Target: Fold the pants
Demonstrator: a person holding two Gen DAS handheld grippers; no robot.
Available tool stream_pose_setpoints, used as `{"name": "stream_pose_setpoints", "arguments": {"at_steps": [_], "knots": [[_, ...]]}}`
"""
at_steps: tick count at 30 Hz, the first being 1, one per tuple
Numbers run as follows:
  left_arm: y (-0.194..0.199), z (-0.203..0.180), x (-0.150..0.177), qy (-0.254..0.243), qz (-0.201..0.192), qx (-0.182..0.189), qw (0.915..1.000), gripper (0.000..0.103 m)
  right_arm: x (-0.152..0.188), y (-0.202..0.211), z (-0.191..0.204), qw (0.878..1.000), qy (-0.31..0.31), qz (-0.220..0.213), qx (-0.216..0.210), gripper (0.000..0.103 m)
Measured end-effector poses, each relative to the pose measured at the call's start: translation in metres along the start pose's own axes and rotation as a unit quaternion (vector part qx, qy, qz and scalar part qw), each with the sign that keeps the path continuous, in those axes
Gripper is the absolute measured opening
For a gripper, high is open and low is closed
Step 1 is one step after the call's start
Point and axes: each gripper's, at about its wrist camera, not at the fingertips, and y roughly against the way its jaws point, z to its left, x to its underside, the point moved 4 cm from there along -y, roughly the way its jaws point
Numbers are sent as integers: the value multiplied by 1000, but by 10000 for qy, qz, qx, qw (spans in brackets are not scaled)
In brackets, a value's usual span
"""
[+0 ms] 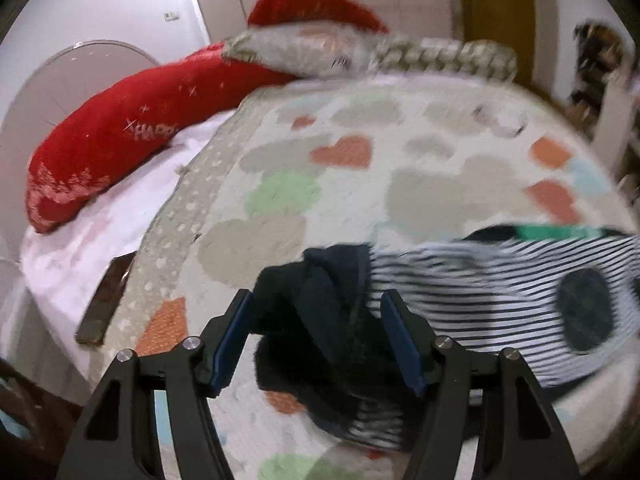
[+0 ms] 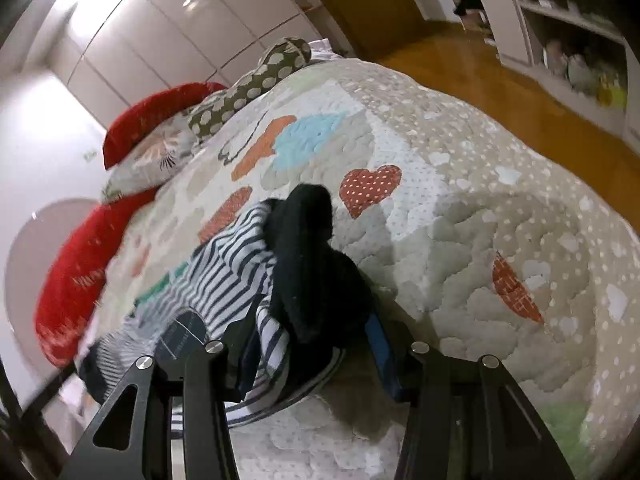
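Striped pants [image 1: 460,292] with dark cuffs lie bunched on the quilted bed cover [image 1: 360,184], not yet flattened; a red bolster [image 1: 120,148] and a patterned pillow [image 1: 304,48] rest at the far edge of the bed, well apart from the work. The left hand-held gripper [image 1: 316,344] stands with its blue pads apart, a dark cuff [image 1: 312,320] lying between them; the cloth fills much of the gap, but neither pad visibly presses on it, so it reads as open around the fabric, not clamped. In the right wrist view, the right hand-held gripper [image 2: 312,356] likewise straddles a dark cuff [image 2: 308,264] and a fold of striped cloth; its right pad is clear of the fabric while its left pad is hidden behind the stripes, so contact there cannot be told, and it is judged open. The step in hand appears to be taking hold of the two leg ends. To do it well, each gripper should close on a single cuff edge and not a wad of layers, seated deep enough between the pads not to slip; the two ends should then be drawn apart evenly to spread the garment flat on the bed before any fold. The bunched, soft cloth is likely to drag neighbouring layers along if pinched too thickly.
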Motion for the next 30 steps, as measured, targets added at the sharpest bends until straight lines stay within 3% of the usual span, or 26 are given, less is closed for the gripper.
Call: {"name": "stream_pose_setpoints", "arguments": {"at_steps": [3,5,8,10,14,18,21,27,30], "knots": [[-16,-1,22,-205,328,-217,9990,64,2,0,2,9999,146,-28,59,51],[-25,-2,47,-286,595,-149,9977,65,2,0,0,9999,164,-33,20,51],[-13,1,58,-280,517,26,9983,64,3,0,-1,9998,215,-37,-22,51],[5,1,53,-322,536,300,9976,64,3,0,-1,9997,244,-37,-20,51],[55,-20,17,-482,-48,1094,9928,66,3,6,-2,9998,143,-96,-137,52],[78,-76,-20,-936,-182,2008,9750,72,8,17,-1,9991,86,-223,-355,56],[78,-144,-45,-1396,79,2784,9502,72,12,24,3,9984,229,-289,-421,58],[50,-267,-65,-2025,888,3416,9135,72,14,23,1,9980,281,-242,-504,58],[32,-309,-68,-2063,1263,3564,9025,72,12,19,1,9980,291,-205,-527,58]]}}
